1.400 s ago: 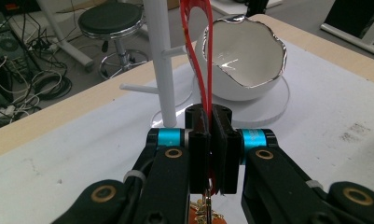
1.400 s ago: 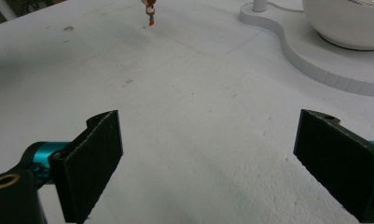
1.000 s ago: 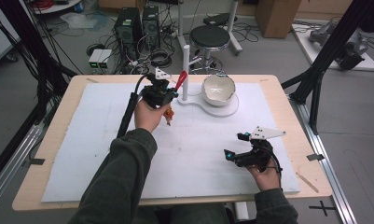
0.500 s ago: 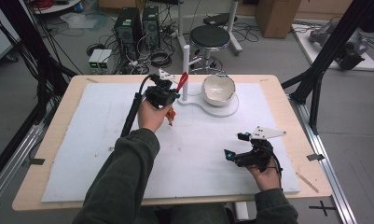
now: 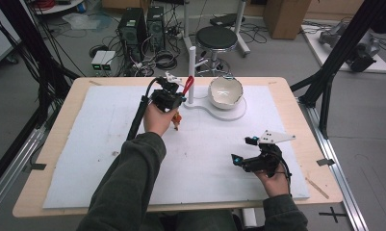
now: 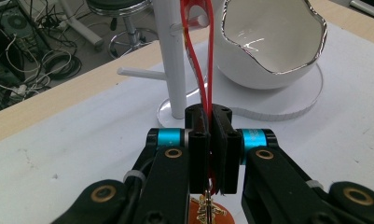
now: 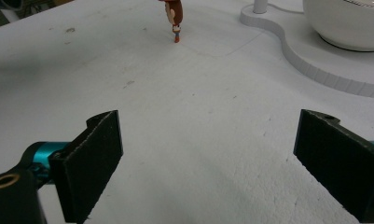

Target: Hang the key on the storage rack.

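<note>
Two hand-held grippers are over the surface (image 5: 75,144), which carries one white mat. The left hand-held gripper (image 5: 173,97) is at the far middle of the surface, its jaws closed tight on one red cord (image 6: 199,70). The cord runs up beside the one white post stand (image 5: 192,72). One small orange-brown figurine (image 5: 176,121) hangs below this hand-held gripper, just above the mat. One white bowl (image 5: 225,91) with a wavy silver rim sits on the stand's flat base, just right of the post. The right hand-held gripper (image 5: 243,151) is at the near right, well apart from the stand, its jaws spread wide and holding nothing. Beyond the far edge of the surface stands one black stool (image 5: 222,36).
</note>
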Tool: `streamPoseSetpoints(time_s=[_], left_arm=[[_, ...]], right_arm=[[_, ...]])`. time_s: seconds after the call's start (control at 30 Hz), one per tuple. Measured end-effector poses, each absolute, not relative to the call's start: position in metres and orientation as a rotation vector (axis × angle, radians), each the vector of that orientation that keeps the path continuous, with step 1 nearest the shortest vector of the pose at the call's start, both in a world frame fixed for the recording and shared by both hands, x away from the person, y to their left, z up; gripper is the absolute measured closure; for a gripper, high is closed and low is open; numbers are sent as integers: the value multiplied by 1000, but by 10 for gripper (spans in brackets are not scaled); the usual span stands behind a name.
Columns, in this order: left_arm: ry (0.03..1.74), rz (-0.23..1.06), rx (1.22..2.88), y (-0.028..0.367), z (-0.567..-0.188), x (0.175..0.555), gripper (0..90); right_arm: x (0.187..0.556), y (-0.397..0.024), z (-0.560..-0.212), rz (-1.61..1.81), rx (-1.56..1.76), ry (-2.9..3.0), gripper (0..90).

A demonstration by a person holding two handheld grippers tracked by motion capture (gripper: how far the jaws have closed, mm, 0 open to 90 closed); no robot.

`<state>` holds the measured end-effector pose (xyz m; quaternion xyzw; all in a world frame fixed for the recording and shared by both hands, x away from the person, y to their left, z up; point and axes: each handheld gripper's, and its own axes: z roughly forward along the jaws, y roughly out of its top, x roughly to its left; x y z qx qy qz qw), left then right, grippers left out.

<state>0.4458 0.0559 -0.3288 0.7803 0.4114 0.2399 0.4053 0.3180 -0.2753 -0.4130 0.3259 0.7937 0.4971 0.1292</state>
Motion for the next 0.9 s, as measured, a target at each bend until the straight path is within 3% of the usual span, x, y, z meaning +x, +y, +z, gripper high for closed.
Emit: streamPoseSetpoints(time_s=[0.9], left_arm=[[1061,588,2014,49,-333,454,852]], right_arm=[[318,-277,-413,1447,943,2306,69]])
